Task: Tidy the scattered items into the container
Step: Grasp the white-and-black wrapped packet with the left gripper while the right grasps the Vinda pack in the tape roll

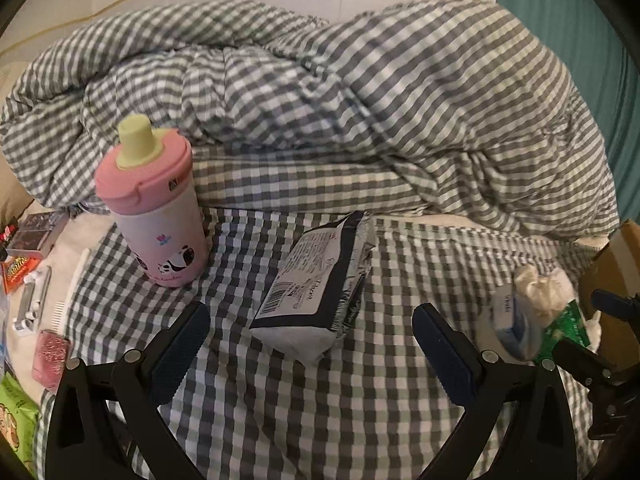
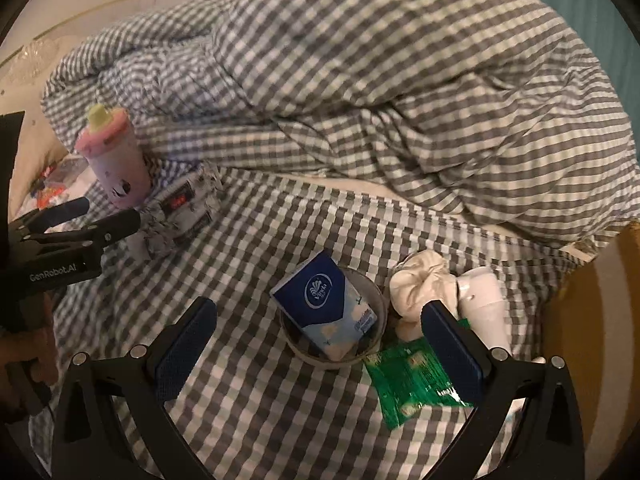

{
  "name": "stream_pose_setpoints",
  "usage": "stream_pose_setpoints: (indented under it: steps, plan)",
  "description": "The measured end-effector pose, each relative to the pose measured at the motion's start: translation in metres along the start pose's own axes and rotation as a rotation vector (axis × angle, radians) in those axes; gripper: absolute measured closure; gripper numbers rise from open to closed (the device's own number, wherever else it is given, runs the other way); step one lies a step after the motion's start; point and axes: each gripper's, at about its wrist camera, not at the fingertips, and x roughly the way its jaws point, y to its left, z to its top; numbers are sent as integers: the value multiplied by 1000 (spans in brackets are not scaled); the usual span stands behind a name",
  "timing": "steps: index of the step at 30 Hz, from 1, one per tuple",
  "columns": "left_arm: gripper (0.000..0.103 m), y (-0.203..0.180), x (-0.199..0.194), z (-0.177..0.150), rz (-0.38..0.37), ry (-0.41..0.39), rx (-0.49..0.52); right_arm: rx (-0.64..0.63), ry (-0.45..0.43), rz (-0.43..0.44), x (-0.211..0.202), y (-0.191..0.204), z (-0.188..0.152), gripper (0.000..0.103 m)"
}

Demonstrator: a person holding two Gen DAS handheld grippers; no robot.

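A pink sippy bottle (image 1: 152, 204) with a pale yellow spout stands upright on the checked bedsheet. A white and dark wrapped pack (image 1: 316, 292) lies just ahead of my open left gripper (image 1: 312, 344), between the lines of its fingers, untouched. My right gripper (image 2: 320, 344) is open too, hovering over a blue tissue pack (image 2: 328, 304) that sits tilted in a small grey bowl (image 2: 376, 300). Beside the bowl lie a crumpled white cloth (image 2: 420, 284), a white tube (image 2: 484, 304) and a green packet (image 2: 416, 380). A brown cardboard box (image 2: 600, 320) shows at the right edge.
A heaped checked duvet (image 1: 360, 100) fills the far side of the bed. At the left edge lie a white comb (image 1: 76, 280), a red snack packet (image 1: 20, 272), a pink sparkly item (image 1: 52, 356) and a green bag (image 1: 16, 420). The left gripper (image 2: 104, 212) shows far left in the right wrist view.
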Motion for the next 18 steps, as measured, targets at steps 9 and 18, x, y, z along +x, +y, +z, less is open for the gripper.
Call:
stream_pose_setpoints:
  steps: [9,18]
  plan:
    - [0,-1,31,-8,10,36,14,-12,82,-14,40,2,-1,31]
    - [0,-8,46,-11,9,52,16,-11,93,-31,51,4,-1,35]
